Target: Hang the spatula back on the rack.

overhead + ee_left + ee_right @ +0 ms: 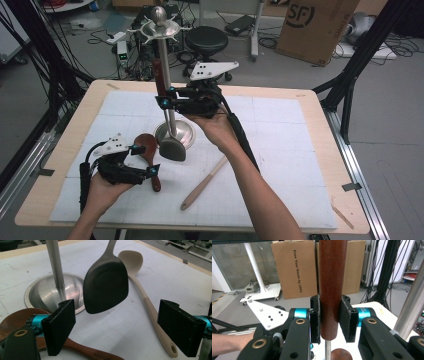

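Nearest the lens in the left gripper view: left gripper (pixel 125 331), jaws wide apart, nothing pinched, hovering low over the white mat (pixel 280 165) just short of the stand's round base. Under it, brown wooden spoon (pixel 149 155) lying flat on the mat, bowl toward the base, handle trailing toward the person. Steel utensil stand (pixel 166 75) upright on the mat, taken as landmark: pole, dished base, hook ring at top. Right gripper (pixel 165 97) up beside the pole, roughly mid-height, clamped on the dark red-brown handle of a black spatula (pixel 106 287); grip plain in the right gripper view, pads (pixel 348 316) pressed on either side of the round handle. Spatula held near vertical, blade hanging clear just in front of the base, not touching the mat as far as can be told. Pale cream spoon (pixel 204 182) flat on the mat, to the right of the base and nearer the person. Hook ring bare as far as visible. Judged progress: early, hanging of utensils apparently under way; first piece lifted but not yet hooked, two pieces left on the mat. Count: one stand, three utensils (one spatula, two spoons), two grippers, one mat.
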